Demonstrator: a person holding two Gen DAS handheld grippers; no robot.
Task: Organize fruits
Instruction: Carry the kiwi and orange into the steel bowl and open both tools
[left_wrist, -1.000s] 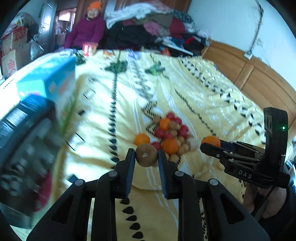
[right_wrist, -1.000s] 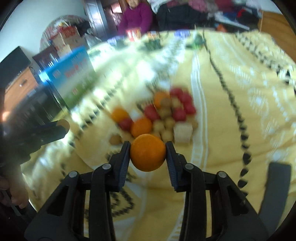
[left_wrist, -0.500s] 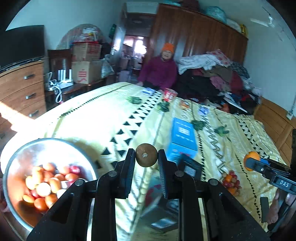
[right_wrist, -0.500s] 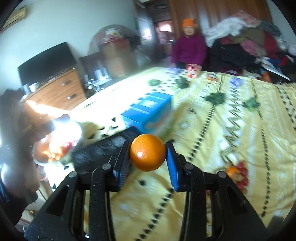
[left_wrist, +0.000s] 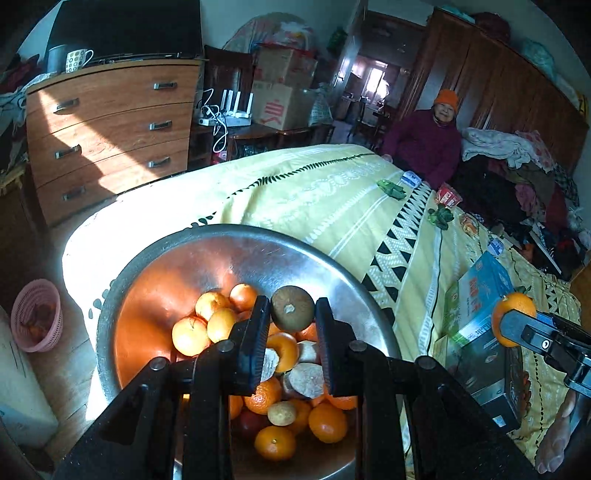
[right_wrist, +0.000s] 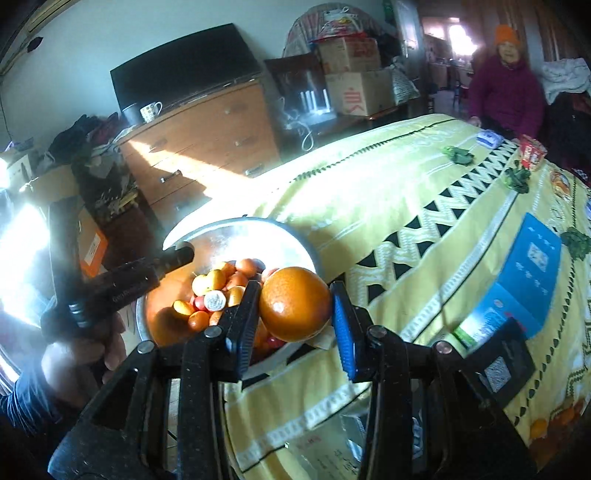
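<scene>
My left gripper is shut on a small brown round fruit and hangs over a steel bowl that holds several oranges, red fruits and pale brown ones. My right gripper is shut on an orange, to the right of the same bowl and a little above the yellow bedspread. In the left wrist view the right gripper shows at the right edge with its orange. In the right wrist view the left gripper reaches over the bowl from the left.
A blue box and a black box lie on the bed right of the bowl. A wooden dresser stands behind it, a pink basket on the floor at left. A person in a purple coat sits at the far end.
Both grippers swung left from the fruit pile on the bedspread to the steel bowl, each keeping its fruit. The pile has gone from the left wrist view; the bowl fills it.
</scene>
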